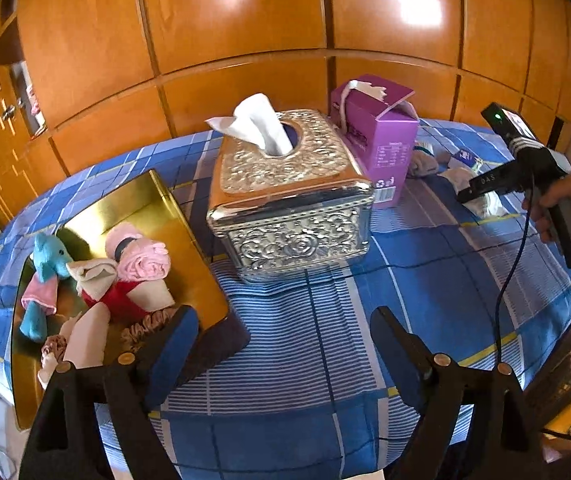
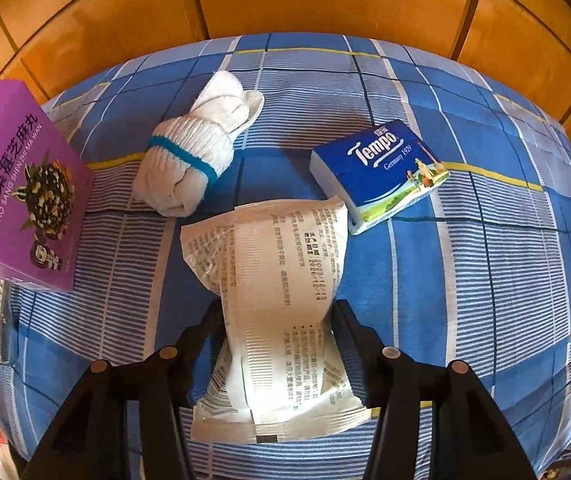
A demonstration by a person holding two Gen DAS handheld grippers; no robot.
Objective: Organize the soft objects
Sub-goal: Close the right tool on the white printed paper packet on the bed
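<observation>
My right gripper (image 2: 277, 312) is shut on a soft white printed packet (image 2: 273, 280), its fingers pinching the packet's middle over the blue checked cloth. A rolled white sock with a teal band (image 2: 193, 148) lies just beyond, and a blue Tempo tissue pack (image 2: 381, 172) lies to the right. My left gripper (image 1: 285, 328) is open and empty above the cloth. Left of it a gold tray (image 1: 165, 216) holds a blue plush elephant (image 1: 45, 276), a pink rolled cloth (image 1: 141, 256) and other soft items. The right gripper also shows in the left wrist view (image 1: 485, 188).
A silver embossed tissue box (image 1: 289, 200) stands mid-table with a tissue sticking out. A purple carton (image 1: 377, 144) stands behind it and also shows in the right wrist view (image 2: 21, 192). Wooden cabinet panels (image 1: 245, 40) back the table. A cable (image 1: 509, 280) trails from the right gripper.
</observation>
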